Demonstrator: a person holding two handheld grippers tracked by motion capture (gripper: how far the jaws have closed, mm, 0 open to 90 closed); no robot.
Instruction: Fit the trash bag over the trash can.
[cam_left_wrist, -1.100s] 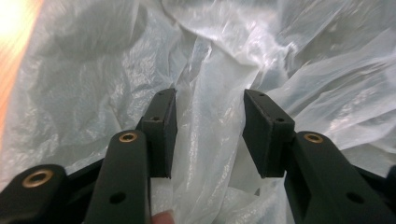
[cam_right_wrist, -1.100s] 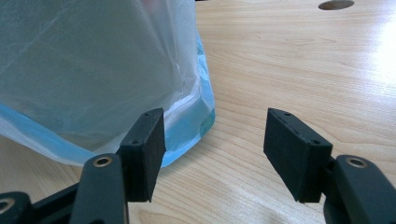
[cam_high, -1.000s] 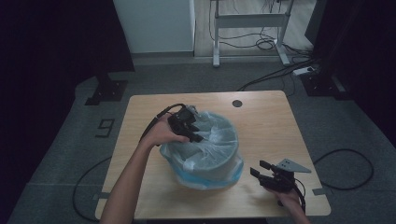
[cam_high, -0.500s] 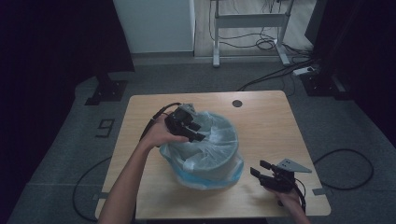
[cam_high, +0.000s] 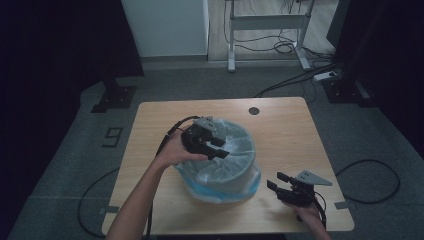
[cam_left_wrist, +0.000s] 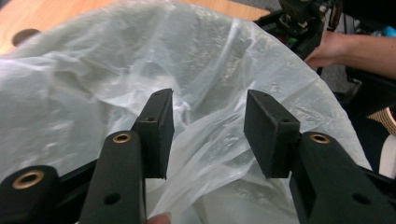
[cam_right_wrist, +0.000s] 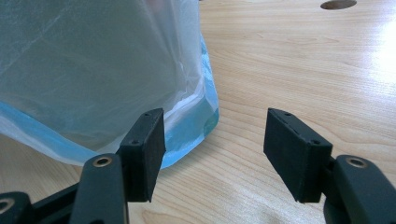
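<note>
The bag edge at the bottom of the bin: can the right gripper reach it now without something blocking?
Probably yes. The right gripper rests open on the table, jaws pointing at the bag's blue edge low on the bin, with bare wood between.

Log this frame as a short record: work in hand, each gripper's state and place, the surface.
work: fitting a plastic bag liner into a bin
left gripper: jaws apart, have just been closing a little; over the liner at the bin's mouth, nothing pinched
right gripper: open, low over the table, beside the bin's base
surface: wooden table with a round hole
</note>
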